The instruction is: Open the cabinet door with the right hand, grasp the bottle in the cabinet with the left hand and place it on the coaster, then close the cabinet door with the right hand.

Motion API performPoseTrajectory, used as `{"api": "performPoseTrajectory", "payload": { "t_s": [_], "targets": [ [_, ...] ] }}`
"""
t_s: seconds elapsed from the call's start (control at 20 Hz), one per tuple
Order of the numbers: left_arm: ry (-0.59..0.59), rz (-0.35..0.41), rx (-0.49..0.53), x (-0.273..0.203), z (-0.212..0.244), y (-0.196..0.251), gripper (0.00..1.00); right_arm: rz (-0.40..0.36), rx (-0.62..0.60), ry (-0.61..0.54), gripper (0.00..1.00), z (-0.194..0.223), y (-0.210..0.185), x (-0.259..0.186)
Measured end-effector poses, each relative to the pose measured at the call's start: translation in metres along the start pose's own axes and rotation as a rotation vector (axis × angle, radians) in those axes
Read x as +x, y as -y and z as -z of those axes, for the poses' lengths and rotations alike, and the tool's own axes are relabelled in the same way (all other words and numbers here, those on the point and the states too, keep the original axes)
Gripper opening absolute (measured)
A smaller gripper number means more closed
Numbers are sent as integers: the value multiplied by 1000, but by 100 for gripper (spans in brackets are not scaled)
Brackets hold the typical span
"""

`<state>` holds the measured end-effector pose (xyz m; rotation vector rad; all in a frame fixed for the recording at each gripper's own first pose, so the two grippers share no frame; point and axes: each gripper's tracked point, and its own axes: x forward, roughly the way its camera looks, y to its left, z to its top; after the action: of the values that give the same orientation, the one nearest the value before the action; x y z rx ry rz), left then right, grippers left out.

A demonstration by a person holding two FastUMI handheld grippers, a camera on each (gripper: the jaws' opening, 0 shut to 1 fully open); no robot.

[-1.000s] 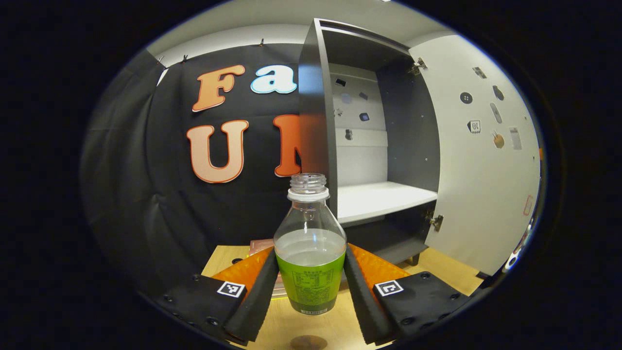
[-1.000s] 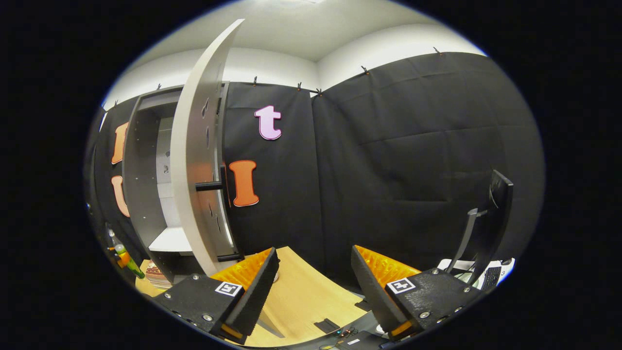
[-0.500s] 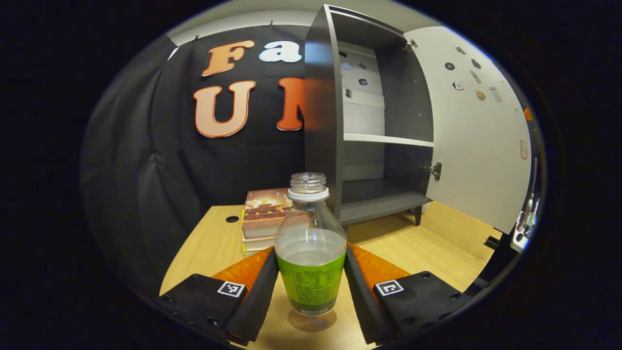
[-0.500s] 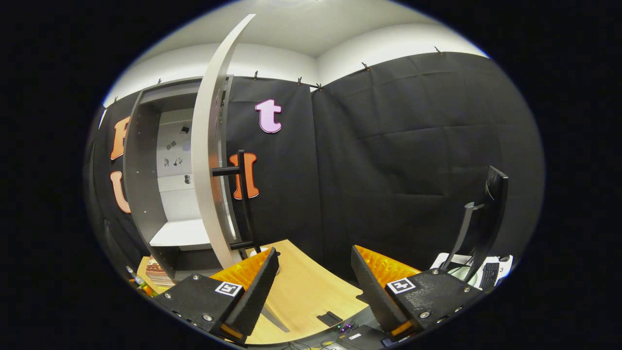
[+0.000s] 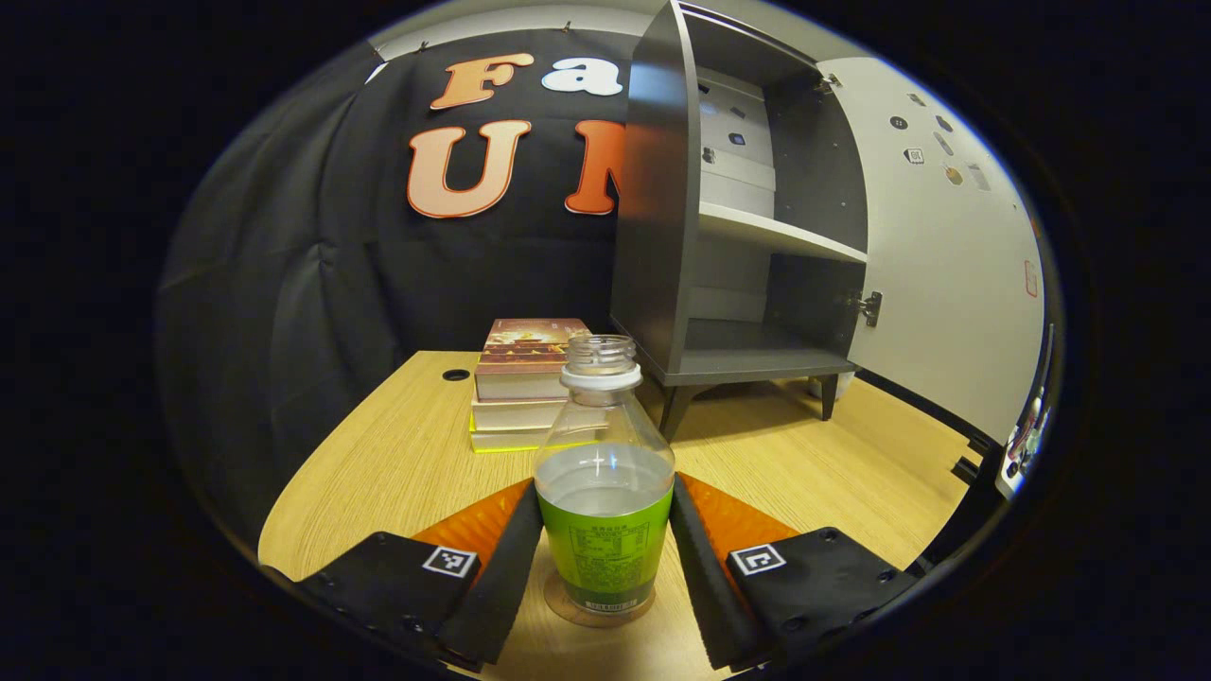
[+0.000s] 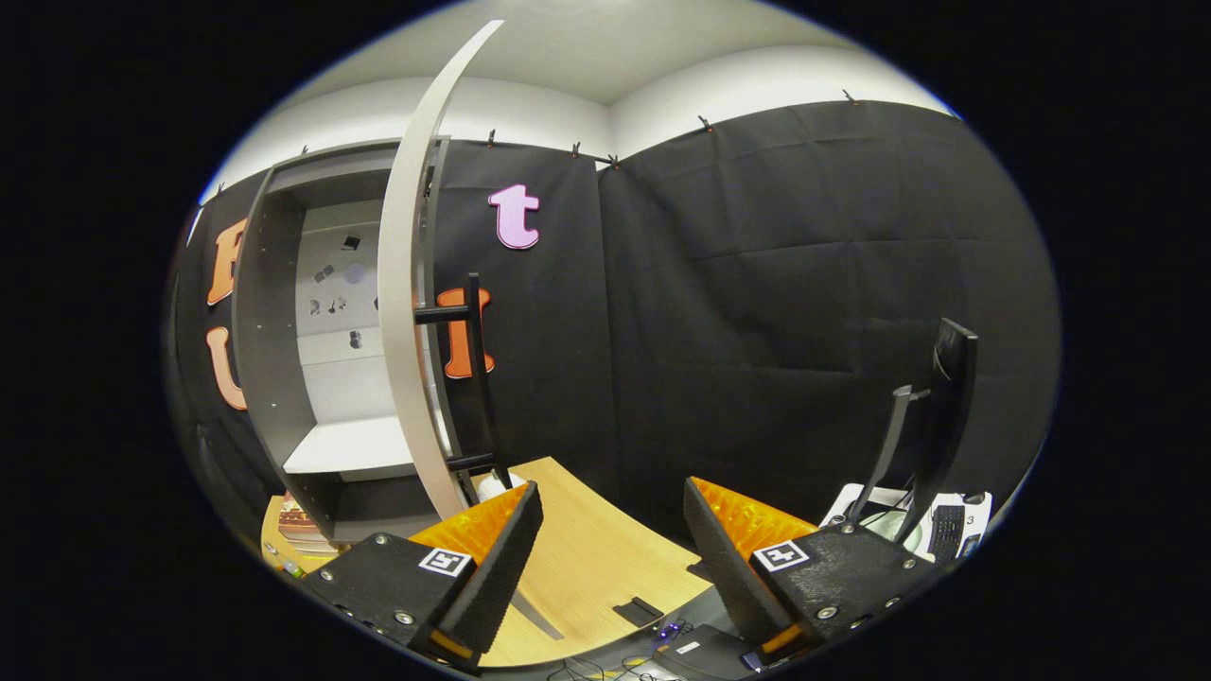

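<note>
An uncapped clear bottle [image 5: 604, 530] with a green label stands upright between the fingers of my left gripper [image 5: 604, 499], which is shut on its lower body. Its base meets a round brownish coaster [image 5: 560, 611] on the wooden table [image 5: 378, 473]. Behind it the grey cabinet [image 5: 662, 236] stands open, its white door [image 5: 946, 265] swung out to the right. In the right gripper view my right gripper [image 6: 612, 497] is open and holds nothing. The door [image 6: 407, 312] is seen edge-on up and to its left, with the black bar handle [image 6: 476, 378] just beyond its left finger.
A stack of books [image 5: 525, 383] lies on the table left of the cabinet, behind the bottle. The cabinet has a white shelf [image 5: 776, 236] with nothing on it. In the right gripper view a monitor on a stand [image 6: 937, 416] and cables sit beyond the table's right edge.
My left gripper has come down and away from the cabinet with the bottle, whose base now meets the coaster. My right gripper has shifted only slightly beside the open door.
</note>
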<state>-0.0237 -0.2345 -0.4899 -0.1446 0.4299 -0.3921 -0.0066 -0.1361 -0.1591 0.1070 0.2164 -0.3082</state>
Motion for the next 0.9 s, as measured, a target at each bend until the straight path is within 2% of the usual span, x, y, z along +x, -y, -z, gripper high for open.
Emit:
{"api": "performPoseTrajectory", "payload": {
  "t_s": [0.1, 0.2, 0.55, 0.6, 0.65, 0.9],
  "targets": [
    [21, -8, 13, -2, -1, 0, 84, 10, 3, -3, 93, 2, 2, 2],
    [21, -12, 33, -4, 1, 6, 82, 6, 11, -13, 93, 7, 2, 2],
    [-11, -15, 85, -6, 4, 8, 84, -17, 29, -28, 93, 14, -1, 7],
    [-13, -22, 81, -7, 4, 7, 84, -21, 33, -27, 88, 13, -1, 8],
    [-17, -27, 77, -8, 4, 6, 84, -25, 34, -25, 93, 12, -2, 8],
    [-28, -39, 75, -18, 5, 3, 86, -46, 21, -30, 93, 12, -7, 16]
  ]
}}
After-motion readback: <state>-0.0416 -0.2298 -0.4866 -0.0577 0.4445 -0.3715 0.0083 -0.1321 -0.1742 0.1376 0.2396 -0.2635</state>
